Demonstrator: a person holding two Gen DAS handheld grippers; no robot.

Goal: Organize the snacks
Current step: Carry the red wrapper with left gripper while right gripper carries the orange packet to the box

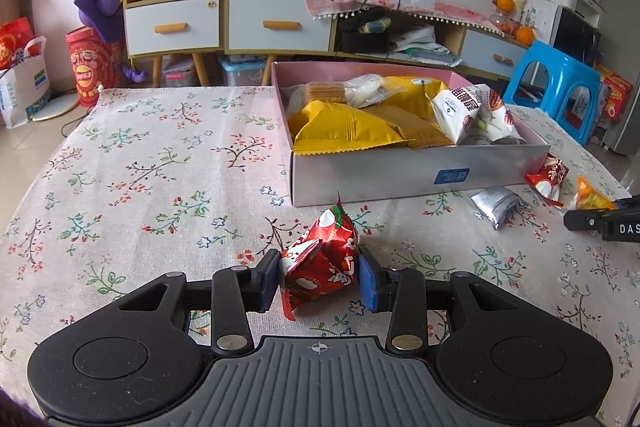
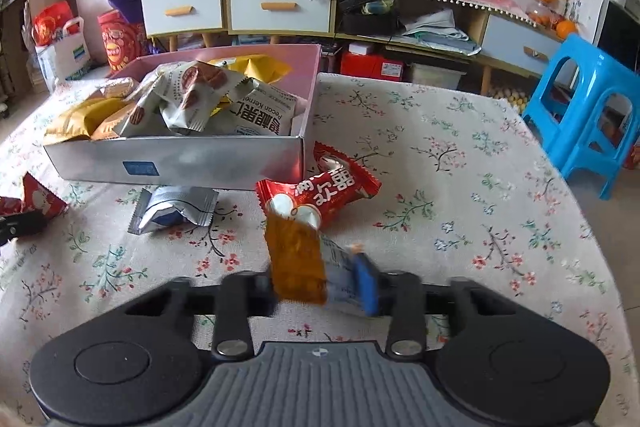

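The box (image 1: 400, 175) holds crinkly yellow and white packets, while the left gripper (image 1: 319, 277) clamps a red foil packet (image 1: 320, 263) and the right gripper (image 2: 320, 287) clamps an orange packet (image 2: 296, 263).

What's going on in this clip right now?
A person is sorting snacks into a box with two handheld grippers. The left gripper has its jaws shut on a red packet just short of the box. The right gripper grips an orange packet, blurred in its view. A silver packet and another red one lie on the cloth beside the box.
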